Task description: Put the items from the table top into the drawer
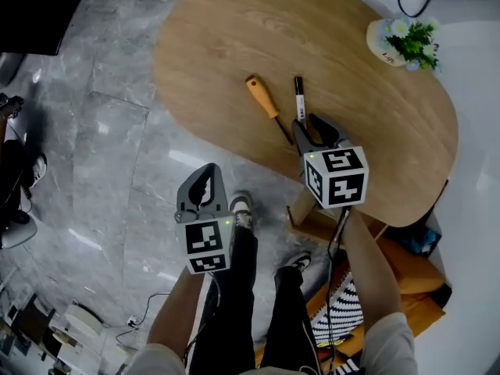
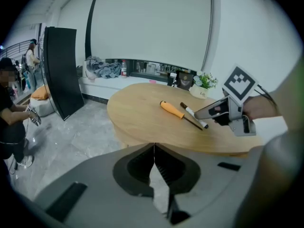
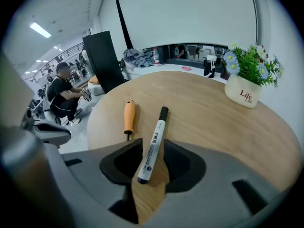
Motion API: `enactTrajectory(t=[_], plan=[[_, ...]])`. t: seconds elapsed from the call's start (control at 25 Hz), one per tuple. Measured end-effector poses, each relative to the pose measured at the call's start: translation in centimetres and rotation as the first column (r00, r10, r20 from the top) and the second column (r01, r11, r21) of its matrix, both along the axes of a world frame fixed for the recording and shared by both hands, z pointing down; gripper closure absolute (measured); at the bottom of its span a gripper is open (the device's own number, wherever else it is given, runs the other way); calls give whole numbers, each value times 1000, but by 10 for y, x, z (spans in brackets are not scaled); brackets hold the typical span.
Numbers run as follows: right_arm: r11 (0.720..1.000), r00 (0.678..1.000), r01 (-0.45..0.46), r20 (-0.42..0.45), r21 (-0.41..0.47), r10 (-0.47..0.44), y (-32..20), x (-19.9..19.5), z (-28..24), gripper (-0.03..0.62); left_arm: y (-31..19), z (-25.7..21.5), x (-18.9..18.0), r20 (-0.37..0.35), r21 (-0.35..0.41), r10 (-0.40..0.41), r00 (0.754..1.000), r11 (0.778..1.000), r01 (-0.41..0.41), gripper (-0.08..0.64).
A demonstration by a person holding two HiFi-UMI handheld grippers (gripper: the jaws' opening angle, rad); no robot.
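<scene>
Right gripper [image 3: 152, 148] hangs over the near edge of the table [image 1: 234, 30], jaws partly apart, gripping nothing yet. The marker [image 3: 153, 144] lies flat on the wood with its near end in the gap between them; pads look clear of it. In the right gripper view the marker's long axis runs 6 to 12 o'clock, tipped a touch toward 1 – in line with the way the claw points, cap end far. Judgement: a plain squeeze should catch the barrel crosswise, no wrist roll needed.

Screwdriver [image 3: 129, 117], orange handle, lies just beside the marker at 11 o'clock, apart from it.

Left gripper [image 2: 154, 151] has its jaws closed tip to tip and empty. In the head view it sits at 8 o'clock of the right one, off the table over the floor – so the right hand is much the nearer to both items.

No drawer clearly in view
</scene>
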State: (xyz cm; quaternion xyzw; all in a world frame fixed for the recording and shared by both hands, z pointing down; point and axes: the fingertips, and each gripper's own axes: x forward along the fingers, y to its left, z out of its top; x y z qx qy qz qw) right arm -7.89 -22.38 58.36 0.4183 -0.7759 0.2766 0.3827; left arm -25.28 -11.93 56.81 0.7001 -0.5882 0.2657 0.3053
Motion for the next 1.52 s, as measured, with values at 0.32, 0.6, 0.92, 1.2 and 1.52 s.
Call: enactTrajectory(t=[0.32,0.6,0.92,1.2,1.52], plan=[[999,998,-31,-51,-23,30,-8,-3,13,477,-9,8,-9,-14,-16,-35,999,999,35,549],[997,995,-76,-63,-23,74,-10,-1,14,497,-14,5,-7,3,2,-9,1000,1000,9,550],[994,992,-110,-66,-16,108,-11,5,13,528,-8,4,-8,12,16,-4,1000,1000,4,549],[992,990,-128,-64,-9,127,-3,14,7,529,10,5,-6,10,4,-9,1000,1000,9,550],[989,988,-145,-58,-5,144,19,37,-4,529,21,2,17,6,7,19,1000,1000,-19,549]])
